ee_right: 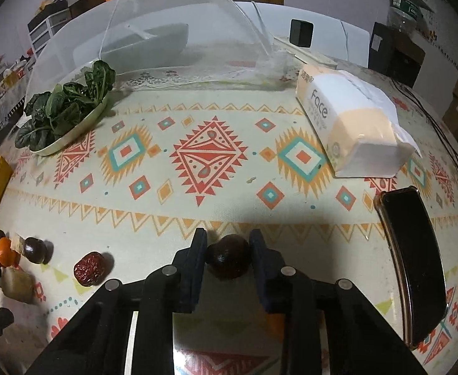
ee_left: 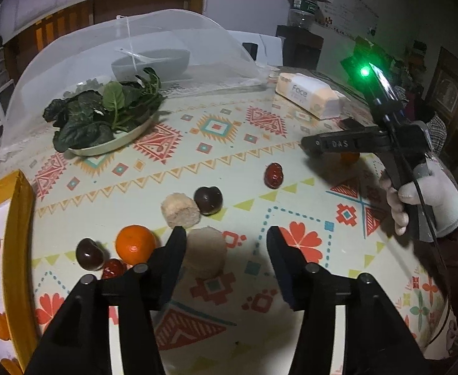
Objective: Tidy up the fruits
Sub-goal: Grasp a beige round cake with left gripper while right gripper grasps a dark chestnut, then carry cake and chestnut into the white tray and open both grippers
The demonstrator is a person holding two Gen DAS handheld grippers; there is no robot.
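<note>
The right tool (ee_right: 227, 257) has its jaws drawn in around a small, dark brown, glossy round fruit (ee_right: 228, 261), both blue pads pressing its sides while it sits low on the patterned cloth worktop (ee_right: 210, 156). To do this well, I'd say the pinch should stay centred on the fruit's widest part and the lift go straight up, since so smooth and round a thing could squirt out. Off to its left lies a wrinkled red date (ee_right: 89, 268), well apart. The left tool (ee_left: 225, 250) hangs spread and empty over a pale beige rounded lump (ee_left: 206, 254), with a bright orange tangerine (ee_left: 135, 244) just beside its left finger. Further left, the yellow-rimmed white tray (ee_left: 18, 250) already holds tangerines, so the held fruit probably belongs there, grouped by kind.
</note>
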